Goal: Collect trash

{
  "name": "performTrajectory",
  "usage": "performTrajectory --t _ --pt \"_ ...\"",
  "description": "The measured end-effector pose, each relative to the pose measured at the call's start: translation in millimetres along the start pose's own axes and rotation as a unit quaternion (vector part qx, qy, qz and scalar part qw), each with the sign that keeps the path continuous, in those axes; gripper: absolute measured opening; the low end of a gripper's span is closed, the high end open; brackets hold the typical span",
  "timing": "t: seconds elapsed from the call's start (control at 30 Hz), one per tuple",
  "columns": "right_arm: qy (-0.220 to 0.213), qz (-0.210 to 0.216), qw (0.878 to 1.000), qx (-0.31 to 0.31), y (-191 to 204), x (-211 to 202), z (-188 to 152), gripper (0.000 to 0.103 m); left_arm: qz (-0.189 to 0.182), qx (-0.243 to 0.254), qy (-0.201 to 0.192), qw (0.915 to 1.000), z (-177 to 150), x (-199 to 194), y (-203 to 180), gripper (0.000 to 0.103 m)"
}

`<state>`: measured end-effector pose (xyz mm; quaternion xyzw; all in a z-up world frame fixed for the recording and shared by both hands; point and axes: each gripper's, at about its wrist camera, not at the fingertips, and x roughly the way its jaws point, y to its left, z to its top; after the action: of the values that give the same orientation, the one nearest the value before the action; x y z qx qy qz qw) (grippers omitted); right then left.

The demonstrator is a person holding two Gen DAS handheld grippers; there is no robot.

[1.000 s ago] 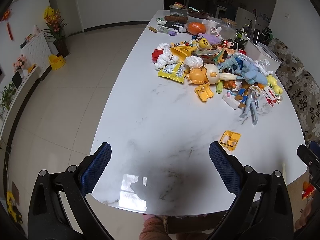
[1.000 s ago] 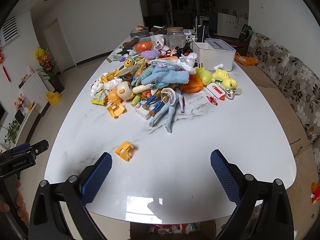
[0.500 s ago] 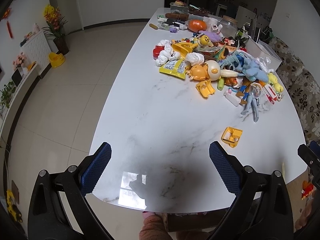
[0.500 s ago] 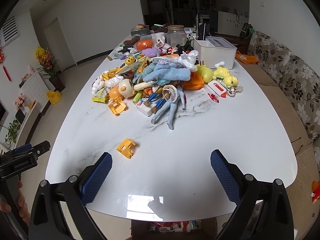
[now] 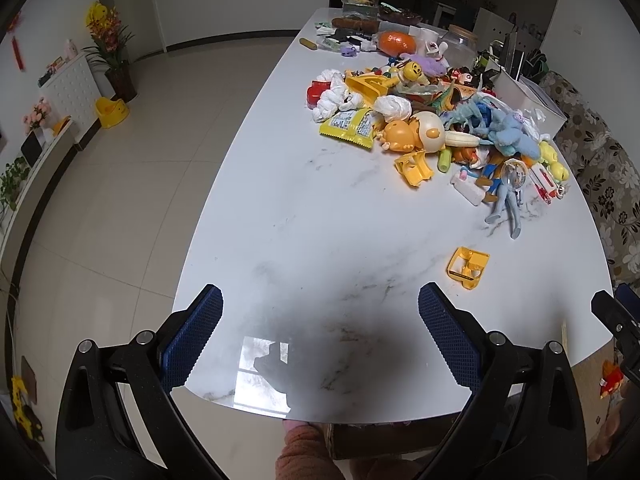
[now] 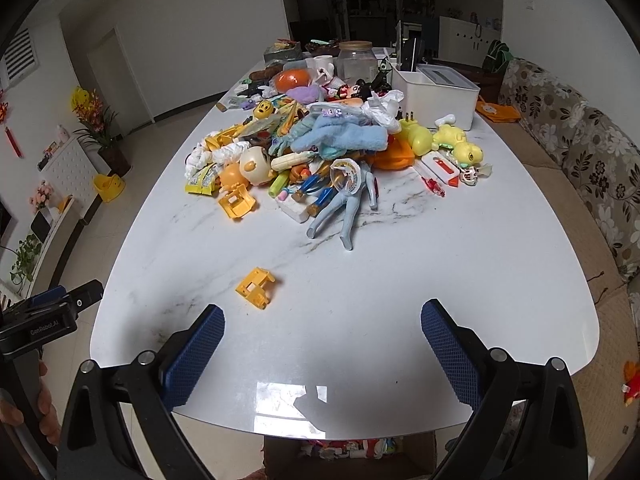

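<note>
Stock of the table (image 6: pixel 480 280), left to right, as I hold both grippers over its near edge.

1. Left gripper (image 5: pixel 320 336): jaws spread wide, nothing between them, above the near left corner.
2. Yellow snack wrapper (image 5: pixel 352 126): flat at the left fringe of the heap, toward the left edge. Likely trash; untouched.
3. Crumpled white tissues (image 5: pixel 340 98): just behind the wrapper, touching it. Likely trash; untouched.
4. Small yellow plastic piece (image 6: pixel 256 286): alone on bare marble, well apart from the heap, nearest my grippers.
5. Toy heap (image 6: pixel 332 148): plush, dolls and plastic pieces, mid-table, running toward the far edge.
6. White bin (image 6: pixel 436 94): behind the heap, toward the far right edge; contents not visible.
7. Right gripper (image 6: pixel 320 344): jaws spread wide, empty, above the middle of the near edge.

Progress, by my reckoning: nothing collected so far that I can see; all picking is left, wrapper and tissues first.
</note>
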<state>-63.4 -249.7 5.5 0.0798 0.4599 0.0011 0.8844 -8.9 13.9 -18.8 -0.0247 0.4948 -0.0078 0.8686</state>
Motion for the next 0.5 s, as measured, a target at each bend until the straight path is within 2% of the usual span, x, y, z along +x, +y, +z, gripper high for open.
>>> performTrajectory --t 0.27,0.37,0.5 --pt "0.012 0.006 1.000 -0.012 11.1 15.3 0.6 0.098 0.004 0.000 0.008 1.0000 -2.0 5.4 7.4 0.096" --pt "0.029 0.016 0.999 -0.033 25.1 39.2 1.2 0.097 0.013 0.001 0.013 0.9998 -5.3 10.0 13.6 0.096" --pt "0.057 0.031 0.996 -0.058 47.3 82.8 6.0 0.092 0.022 -0.003 0.027 0.9994 -11.5 17.1 24.3 0.096"
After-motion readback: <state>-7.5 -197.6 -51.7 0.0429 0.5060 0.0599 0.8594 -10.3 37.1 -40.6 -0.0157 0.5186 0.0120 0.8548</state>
